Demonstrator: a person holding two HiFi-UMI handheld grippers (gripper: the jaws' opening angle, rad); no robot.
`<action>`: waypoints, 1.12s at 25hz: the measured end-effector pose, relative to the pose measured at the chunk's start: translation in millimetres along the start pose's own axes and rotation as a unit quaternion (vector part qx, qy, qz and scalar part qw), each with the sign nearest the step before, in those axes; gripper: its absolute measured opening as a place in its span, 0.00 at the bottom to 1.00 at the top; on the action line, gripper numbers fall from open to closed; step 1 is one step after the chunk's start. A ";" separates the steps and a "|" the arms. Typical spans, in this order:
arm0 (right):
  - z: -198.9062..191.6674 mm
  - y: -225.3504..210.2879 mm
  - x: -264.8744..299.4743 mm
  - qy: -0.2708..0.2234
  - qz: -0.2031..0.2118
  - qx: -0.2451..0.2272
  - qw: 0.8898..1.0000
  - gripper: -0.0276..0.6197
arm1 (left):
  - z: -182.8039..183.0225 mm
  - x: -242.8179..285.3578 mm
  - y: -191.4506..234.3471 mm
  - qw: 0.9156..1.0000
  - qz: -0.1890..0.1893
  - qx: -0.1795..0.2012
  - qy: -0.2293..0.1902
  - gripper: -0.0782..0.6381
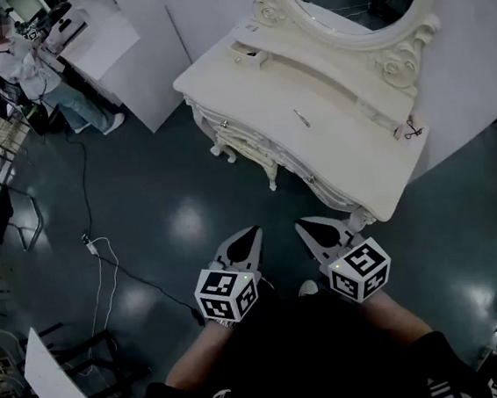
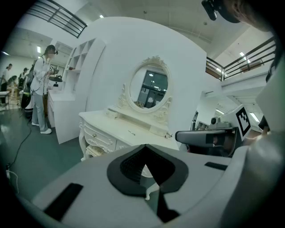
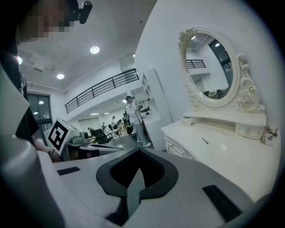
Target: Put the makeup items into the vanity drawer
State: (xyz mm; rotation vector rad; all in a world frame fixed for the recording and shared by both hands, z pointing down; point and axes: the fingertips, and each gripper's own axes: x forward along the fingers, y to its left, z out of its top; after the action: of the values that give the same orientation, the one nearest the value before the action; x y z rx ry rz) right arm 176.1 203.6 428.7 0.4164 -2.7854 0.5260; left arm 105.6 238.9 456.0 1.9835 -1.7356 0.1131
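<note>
**Both grippers shut and empty, short of the vanity**

Well off the left end of the vanity [image 1: 219, 86], a person [image 1: 27, 67] stands at another counter, uninvolved. In front of the vanity, across bare floor, the left hand-held gripper [image 1: 254, 233] and right hand-held gripper [image 1: 303, 226] sit side by side close to the body. Each has its jaws pressed together on nothing, probably because no reach has begun. Midway along the vanity's worktop [image 1: 350, 152] lies a slim makeup stick [image 1: 301, 118]. The drawers [image 2: 99, 136] look shut, so one likely needs opening first.
</note>
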 end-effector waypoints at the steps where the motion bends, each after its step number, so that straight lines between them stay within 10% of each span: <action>1: -0.7 -0.7 0.0 0.000 0.000 0.000 1.000 0.09 | -0.7 0.7 0.0 1.000 0.000 0.000 0.000 0.12; 28: 27.6 -25.1 39.7 -0.030 -0.040 0.019 0.999 0.09 | 20.7 17.5 41.3 0.999 -0.022 0.025 0.016 0.12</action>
State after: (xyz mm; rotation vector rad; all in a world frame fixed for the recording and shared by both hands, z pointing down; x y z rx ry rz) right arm 141.9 161.4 424.4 0.5597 -2.8060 0.5584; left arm 64.3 211.8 457.4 2.0427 -1.6833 0.1749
